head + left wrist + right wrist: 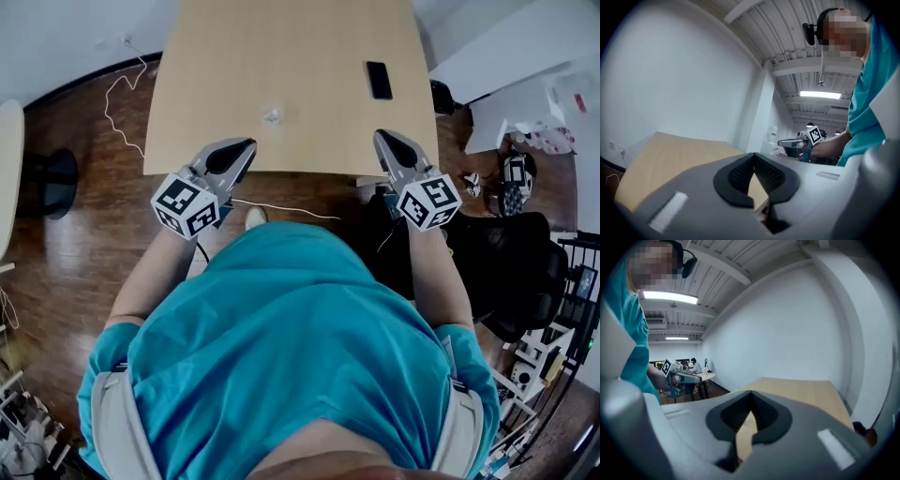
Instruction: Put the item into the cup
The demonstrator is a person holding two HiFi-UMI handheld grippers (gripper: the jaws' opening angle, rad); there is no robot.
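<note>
A small clear object point(273, 116) lies on the light wooden table point(216, 84), near its front edge; it is too small to tell whether it is the cup or the item. My left gripper point(246, 145) hovers at the front edge, just below and left of that object, jaws shut and empty. My right gripper point(382, 137) is held at the same edge further right, also shut on nothing. In the left gripper view the jaw tips meet point(753, 156) with only tabletop beyond. The right gripper view shows its tips point(751, 394) together too.
A black phone point(379, 80) lies on the table's right part. A white cable point(122, 94) trails over the wooden floor at left. A black office chair point(525, 272) and cluttered shelves stand at the right. A pale round table edge point(7, 159) sits at far left.
</note>
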